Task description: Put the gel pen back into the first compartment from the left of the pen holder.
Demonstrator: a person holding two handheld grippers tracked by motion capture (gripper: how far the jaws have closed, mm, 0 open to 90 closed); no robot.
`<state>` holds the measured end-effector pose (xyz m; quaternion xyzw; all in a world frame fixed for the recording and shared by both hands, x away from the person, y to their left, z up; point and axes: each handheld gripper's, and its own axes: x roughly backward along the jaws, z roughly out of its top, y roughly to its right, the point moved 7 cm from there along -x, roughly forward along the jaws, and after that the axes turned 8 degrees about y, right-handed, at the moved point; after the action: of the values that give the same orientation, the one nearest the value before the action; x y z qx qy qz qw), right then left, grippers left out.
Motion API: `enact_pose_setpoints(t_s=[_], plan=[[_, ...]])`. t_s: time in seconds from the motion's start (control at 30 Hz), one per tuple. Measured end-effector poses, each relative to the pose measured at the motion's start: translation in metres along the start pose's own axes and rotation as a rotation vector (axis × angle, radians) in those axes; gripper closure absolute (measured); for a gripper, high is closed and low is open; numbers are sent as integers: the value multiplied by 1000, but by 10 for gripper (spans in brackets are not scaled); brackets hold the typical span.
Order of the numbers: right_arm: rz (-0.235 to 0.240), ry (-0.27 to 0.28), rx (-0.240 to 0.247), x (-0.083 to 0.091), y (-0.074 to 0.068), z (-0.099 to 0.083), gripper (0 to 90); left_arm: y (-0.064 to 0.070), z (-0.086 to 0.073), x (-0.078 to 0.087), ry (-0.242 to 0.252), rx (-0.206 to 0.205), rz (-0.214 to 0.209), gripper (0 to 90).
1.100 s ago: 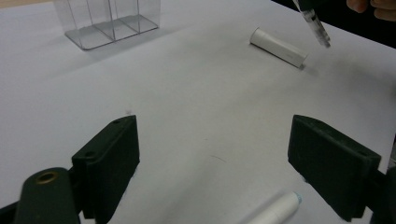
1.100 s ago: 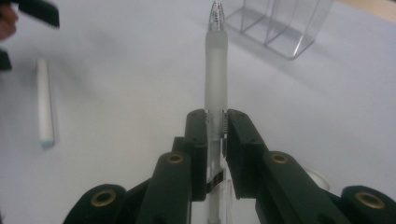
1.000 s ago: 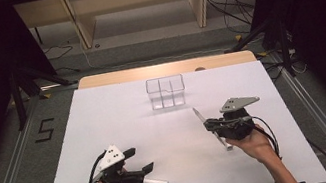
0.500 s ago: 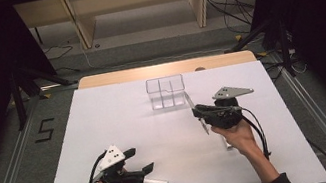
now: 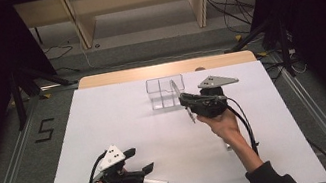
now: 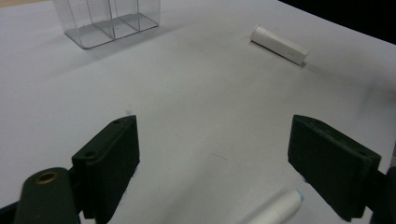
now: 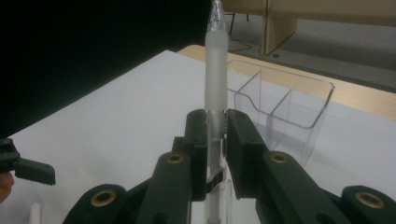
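Note:
My right gripper (image 5: 186, 101) is shut on a frosted translucent pen (image 5: 175, 88), held above the white table just in front of a clear plastic organizer (image 5: 158, 88). In the right gripper view the pen (image 7: 216, 70) stands upright between the closed jaws (image 7: 216, 125), with the organizer (image 7: 299, 100) and its dividers just behind it. My left gripper (image 5: 142, 159) rests open near the table's front left. A white cylinder (image 5: 156, 182) lies beside it. In the left gripper view this cylinder (image 6: 280, 210) lies low between the open jaws (image 6: 215, 154).
A second white tube (image 6: 279, 44) lies farther off on the white table (image 5: 106, 127), with the organizer (image 6: 109, 21) at the back. Behind the table's wooden far edge (image 5: 162, 69) are shelf legs and cables on the floor.
My right gripper has carried the pen forward and left, from mid-table up to the front of the organizer. The left gripper has stayed put.

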<state>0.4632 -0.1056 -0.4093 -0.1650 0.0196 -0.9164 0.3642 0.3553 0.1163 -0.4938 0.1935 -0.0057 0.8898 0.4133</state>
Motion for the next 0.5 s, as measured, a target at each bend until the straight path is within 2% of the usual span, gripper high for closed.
enact_pose_setpoints(t_s=[0.5], plan=[[5,40,-12,-34,-1,23,797,0,0,0,6,1,-1,163]])
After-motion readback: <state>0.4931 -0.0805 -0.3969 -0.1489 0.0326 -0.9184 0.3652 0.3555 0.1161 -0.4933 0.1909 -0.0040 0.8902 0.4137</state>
